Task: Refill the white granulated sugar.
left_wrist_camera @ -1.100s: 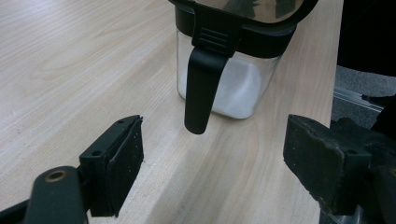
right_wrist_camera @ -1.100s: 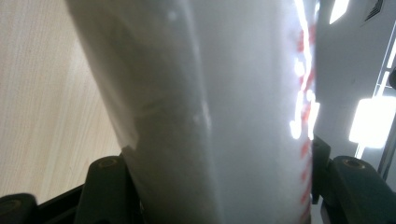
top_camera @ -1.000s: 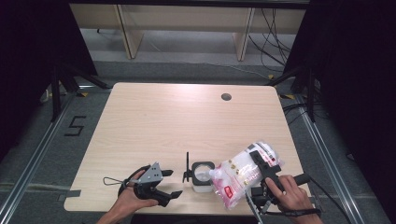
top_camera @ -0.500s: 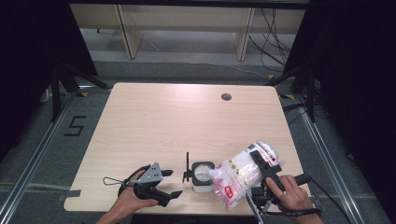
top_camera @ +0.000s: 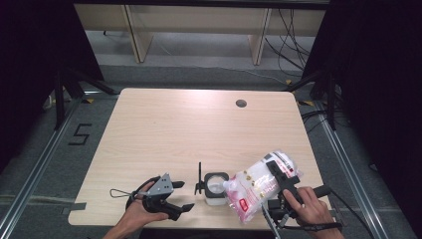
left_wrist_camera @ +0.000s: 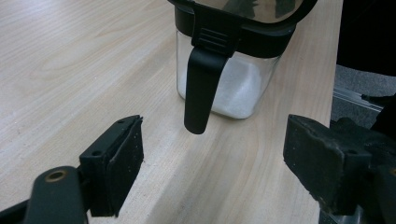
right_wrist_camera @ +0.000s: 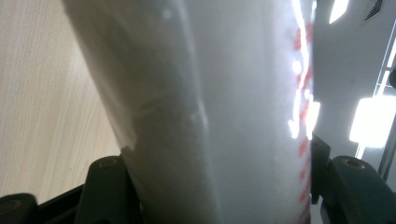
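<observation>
A small clear jar (top_camera: pixel 216 188) with a black rim and a black hanging latch (left_wrist_camera: pixel 201 84) stands near the table's front edge; white powder (left_wrist_camera: pixel 238 93) lies in its bottom. My right gripper (top_camera: pixel 282 174) is shut on a white plastic bag with red print (top_camera: pixel 256 186), tilted so that its lower corner hangs at the jar's mouth. In the right gripper view the bag (right_wrist_camera: pixel 210 112) bulges between the two jaws. To the left of the jar my left gripper (top_camera: pixel 181 195) rests on the table, open, its pads (left_wrist_camera: pixel 119 158) wide apart and the jar a little ahead of them.
The light wooden table (top_camera: pixel 164 129) has a round cable hole (top_camera: pixel 241 103) at the back right. A thin wire loop (top_camera: pixel 119 192) trails from the left gripper. Dark floor, metal rails and wooden shelf legs surround the table.
</observation>
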A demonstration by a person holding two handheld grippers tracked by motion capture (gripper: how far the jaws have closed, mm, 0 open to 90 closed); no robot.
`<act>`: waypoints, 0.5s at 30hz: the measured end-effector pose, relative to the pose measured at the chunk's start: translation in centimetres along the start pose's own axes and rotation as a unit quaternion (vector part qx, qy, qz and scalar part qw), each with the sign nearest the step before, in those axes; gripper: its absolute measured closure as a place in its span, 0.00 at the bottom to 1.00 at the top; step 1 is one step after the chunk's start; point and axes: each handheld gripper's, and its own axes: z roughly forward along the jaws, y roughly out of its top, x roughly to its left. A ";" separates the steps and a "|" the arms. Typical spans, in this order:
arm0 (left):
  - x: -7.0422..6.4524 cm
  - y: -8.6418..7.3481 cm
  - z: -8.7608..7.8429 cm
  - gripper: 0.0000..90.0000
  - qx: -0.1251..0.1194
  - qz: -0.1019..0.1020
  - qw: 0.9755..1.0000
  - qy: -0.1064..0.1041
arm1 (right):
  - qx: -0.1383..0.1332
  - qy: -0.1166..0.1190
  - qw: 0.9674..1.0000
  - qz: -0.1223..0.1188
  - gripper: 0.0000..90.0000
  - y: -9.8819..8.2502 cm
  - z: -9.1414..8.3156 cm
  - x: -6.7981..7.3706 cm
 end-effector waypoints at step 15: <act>0.1 0.0 -0.1 0.22 0.008 0.008 1.000 0.001 | -0.004 -0.003 1.000 -0.020 0.46 0.1 0.0 -0.3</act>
